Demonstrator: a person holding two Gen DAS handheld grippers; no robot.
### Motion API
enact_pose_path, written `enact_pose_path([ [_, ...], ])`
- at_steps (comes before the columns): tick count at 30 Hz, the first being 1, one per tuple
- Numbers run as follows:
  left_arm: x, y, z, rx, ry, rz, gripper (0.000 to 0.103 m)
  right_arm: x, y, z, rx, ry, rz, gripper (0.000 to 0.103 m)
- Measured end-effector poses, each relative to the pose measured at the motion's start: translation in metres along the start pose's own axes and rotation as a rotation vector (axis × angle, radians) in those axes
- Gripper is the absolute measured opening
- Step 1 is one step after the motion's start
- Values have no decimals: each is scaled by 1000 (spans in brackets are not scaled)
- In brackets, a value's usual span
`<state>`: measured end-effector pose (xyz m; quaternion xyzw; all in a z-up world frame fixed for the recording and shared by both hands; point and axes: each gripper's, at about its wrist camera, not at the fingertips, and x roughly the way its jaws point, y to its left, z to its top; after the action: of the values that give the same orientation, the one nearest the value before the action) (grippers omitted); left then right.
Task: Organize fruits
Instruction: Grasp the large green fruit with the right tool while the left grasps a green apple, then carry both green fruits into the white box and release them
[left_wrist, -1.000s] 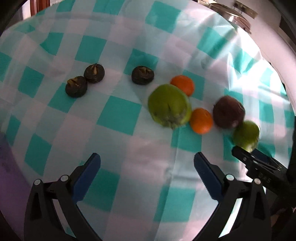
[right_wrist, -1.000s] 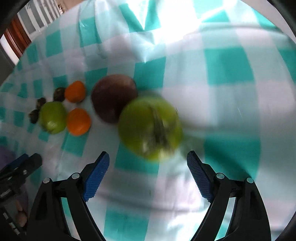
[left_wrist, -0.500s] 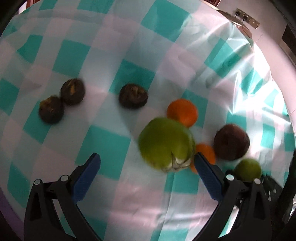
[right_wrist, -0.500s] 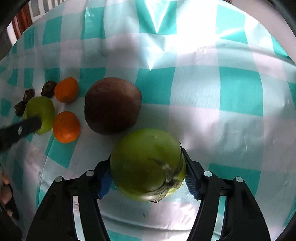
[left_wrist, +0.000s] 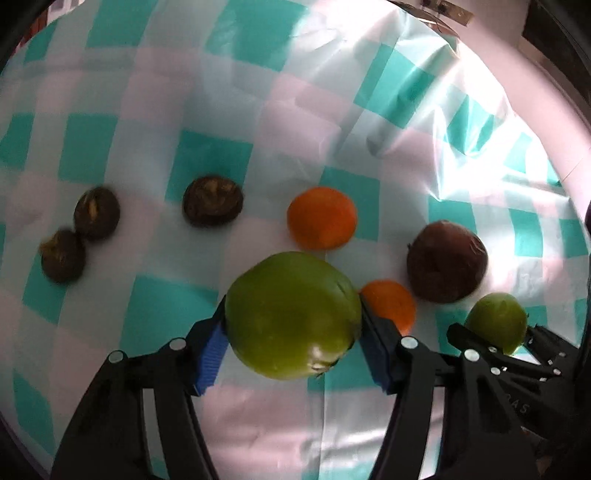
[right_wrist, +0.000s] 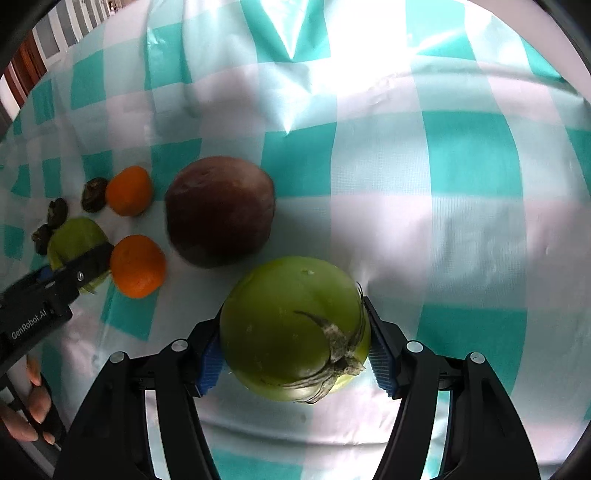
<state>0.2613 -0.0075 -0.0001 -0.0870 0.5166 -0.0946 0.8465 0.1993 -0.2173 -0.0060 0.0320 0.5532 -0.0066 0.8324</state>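
My left gripper (left_wrist: 293, 350) is shut on a big green fruit (left_wrist: 291, 314), its blue pads pressing both sides. My right gripper (right_wrist: 293, 360) is shut on a second green fruit (right_wrist: 295, 332) with a dried calyx facing the camera; that fruit also shows in the left wrist view (left_wrist: 496, 325). On the checked cloth lie two oranges (left_wrist: 321, 218) (left_wrist: 389, 302), a dark red-brown fruit (left_wrist: 445, 271) and three small dark brown fruits (left_wrist: 212, 199) (left_wrist: 96, 212) (left_wrist: 62, 255). The left gripper's fruit shows in the right wrist view (right_wrist: 75, 240).
The teal and white checked tablecloth (left_wrist: 258, 110) covers the table, with creases at the far right. The table's far edge and a white wall (left_wrist: 535, 74) lie at the upper right. A hand (right_wrist: 29, 410) holds the left gripper's body.
Both grippers came forward and closed on a green fruit each. The right one closed first, the left one within the last half second.
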Motion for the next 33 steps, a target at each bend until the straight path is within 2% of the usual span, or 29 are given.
enact_pose_path([
  [5,-33,7,-23,-26,-4,40,63,-23,5,-23,33,-8,48,64],
  [8,-60,-5,-53,-33,-15,44,63,-43,12,-45,27,-15,92,64],
  [13,-134,-29,-117,19,-59,64,64,-84,21,-78,-11,-44,171,64],
  [16,-181,-39,-152,-6,-90,71,64,-111,19,-97,-50,-73,206,64],
  [22,-244,-55,-214,-17,-134,107,64,-166,2,-133,-70,-145,267,64],
  [26,-288,-54,-231,-35,-178,149,64,-194,-10,-151,-84,-178,293,64],
  [33,-344,-49,-241,-58,-253,208,64,-216,-1,-161,-103,-220,344,64],
])
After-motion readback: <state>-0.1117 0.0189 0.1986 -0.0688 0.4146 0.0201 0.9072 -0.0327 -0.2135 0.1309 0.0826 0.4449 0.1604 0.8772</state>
